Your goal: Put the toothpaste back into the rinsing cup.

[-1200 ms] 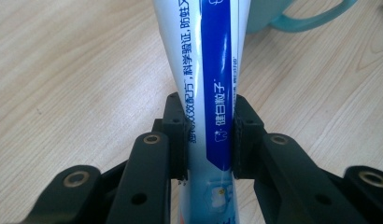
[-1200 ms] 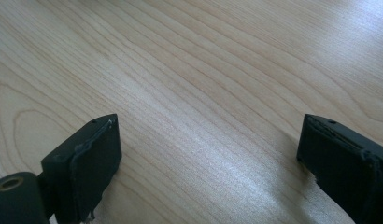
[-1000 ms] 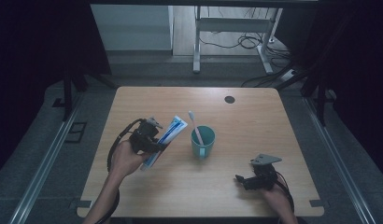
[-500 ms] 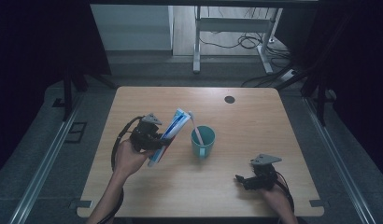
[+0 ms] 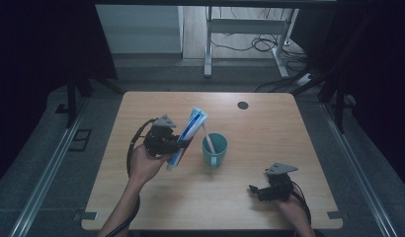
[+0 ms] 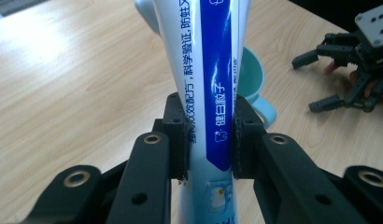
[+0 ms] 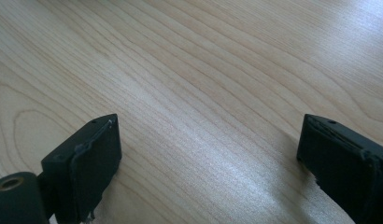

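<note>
**Holding the toothpaste up beside the cup**

Holding a blue and white toothpaste tube (image 5: 187, 137), the left hand-held gripper (image 5: 183, 144) has its two black jaws pressed on the tube's sides. In the left gripper view the tube (image 6: 213, 84) stands up between the jaws, with the blue stripe and its printed words facing us. The tube is off the counter (image 5: 269, 123). It is tilted, and its top end leans toward the green cup (image 5: 214, 149). The tube is just to the left of the cup and very near it, but I cannot tell if they touch.

The cup stands upright near the middle of the counter. A light pink toothbrush (image 5: 207, 139) stands inside the cup, on the side close to the tube. So the toothbrush is right by where the tube's top end leans. In the left gripper view the cup (image 6: 255, 79) peeks out from behind the tube.

The right hand-held gripper (image 5: 257, 191) sits low by the counter, to the right of the cup and closer to the person, well apart from it. Its jaws stand wide with nothing between them, just bare wood.

A small dark round spot (image 5: 243, 105) lies on the counter behind the cup, well apart from it. Cables (image 5: 250, 44) lie on the floor far behind the cup.
</note>
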A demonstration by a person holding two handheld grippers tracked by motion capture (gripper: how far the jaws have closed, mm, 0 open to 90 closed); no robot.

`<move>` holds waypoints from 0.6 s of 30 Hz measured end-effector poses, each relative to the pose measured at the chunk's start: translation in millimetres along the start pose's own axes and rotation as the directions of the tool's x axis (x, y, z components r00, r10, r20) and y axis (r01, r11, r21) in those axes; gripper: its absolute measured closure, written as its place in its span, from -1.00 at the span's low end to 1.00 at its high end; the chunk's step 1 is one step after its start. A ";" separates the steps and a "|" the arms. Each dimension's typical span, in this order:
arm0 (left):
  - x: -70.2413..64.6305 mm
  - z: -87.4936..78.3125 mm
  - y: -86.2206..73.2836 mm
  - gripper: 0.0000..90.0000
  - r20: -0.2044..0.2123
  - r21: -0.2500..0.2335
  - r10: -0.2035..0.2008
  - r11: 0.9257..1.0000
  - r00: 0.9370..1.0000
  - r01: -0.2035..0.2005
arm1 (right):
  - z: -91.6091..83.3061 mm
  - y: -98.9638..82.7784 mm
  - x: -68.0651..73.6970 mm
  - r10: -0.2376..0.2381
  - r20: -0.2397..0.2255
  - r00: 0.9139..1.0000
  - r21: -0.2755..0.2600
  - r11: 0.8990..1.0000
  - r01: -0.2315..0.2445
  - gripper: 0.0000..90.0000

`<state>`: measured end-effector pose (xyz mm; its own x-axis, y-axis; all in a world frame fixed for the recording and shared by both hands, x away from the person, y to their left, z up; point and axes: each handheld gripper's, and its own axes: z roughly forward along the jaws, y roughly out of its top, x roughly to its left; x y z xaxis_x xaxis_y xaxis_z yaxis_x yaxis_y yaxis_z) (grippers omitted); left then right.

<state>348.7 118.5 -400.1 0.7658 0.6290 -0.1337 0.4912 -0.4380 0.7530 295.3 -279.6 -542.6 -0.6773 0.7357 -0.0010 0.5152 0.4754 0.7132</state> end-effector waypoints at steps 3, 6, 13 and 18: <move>-2.4 3.2 4.0 0.61 0.003 -0.019 0.000 1.000 1.000 0.000 | 0.0 0.0 0.0 0.000 0.000 1.000 0.000 1.000 0.000 -0.86; -4.5 6.5 7.9 0.61 0.004 -0.033 0.004 0.999 1.000 -0.004 | 0.0 0.0 0.0 0.000 0.000 1.000 0.000 1.000 0.000 -0.86; -9.7 15.4 16.6 0.61 0.007 -0.069 0.010 0.998 1.000 -0.010 | 0.0 0.0 0.0 0.000 0.000 1.000 0.000 1.000 0.000 -0.86; -10.8 20.3 21.3 0.61 0.010 -0.091 0.009 0.996 1.000 -0.008 | 0.0 0.0 0.0 0.000 0.000 1.000 0.000 1.000 0.000 -0.86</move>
<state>359.3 89.3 -395.7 0.7745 0.6183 -0.1335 0.4449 -0.3825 0.8098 295.3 -279.6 -542.6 -0.6774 0.7356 -0.0012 0.5152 0.4755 0.7131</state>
